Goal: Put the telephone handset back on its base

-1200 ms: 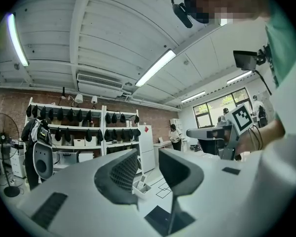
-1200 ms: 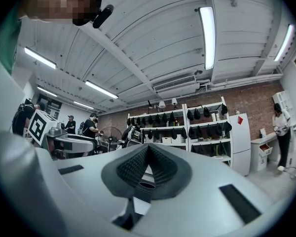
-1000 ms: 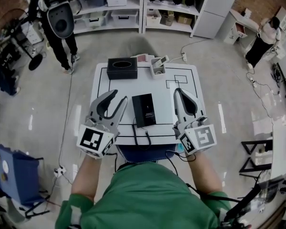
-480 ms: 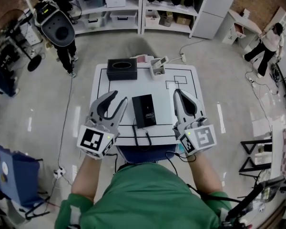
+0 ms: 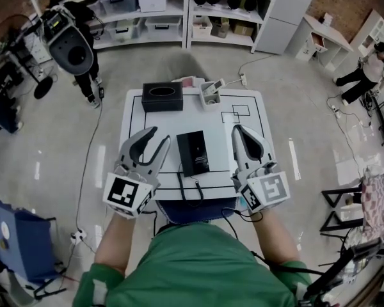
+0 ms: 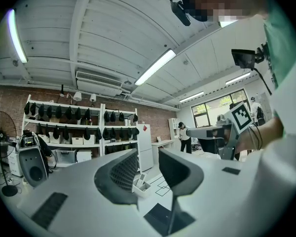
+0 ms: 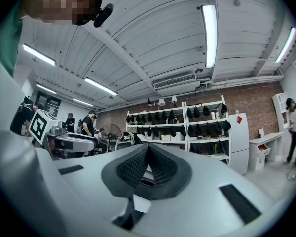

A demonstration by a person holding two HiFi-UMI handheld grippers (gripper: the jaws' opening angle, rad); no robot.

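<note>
White table (image 5: pixel 155 116), telephone (image 5: pixel 193 152) between left gripper (image 5: pixel 160 135), right gripper (image 5: pixel 238 128)

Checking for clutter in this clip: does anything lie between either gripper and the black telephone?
Nothing visible does. The telephone lies on bare table between the left gripper and right gripper; the black box and small tray sit beyond it.

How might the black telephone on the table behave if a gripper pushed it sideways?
The telephone lies flat and low, so it would probably slide rather than tip. Its cord trails off the table's near edge and may tug it back or swivel it.
</note>
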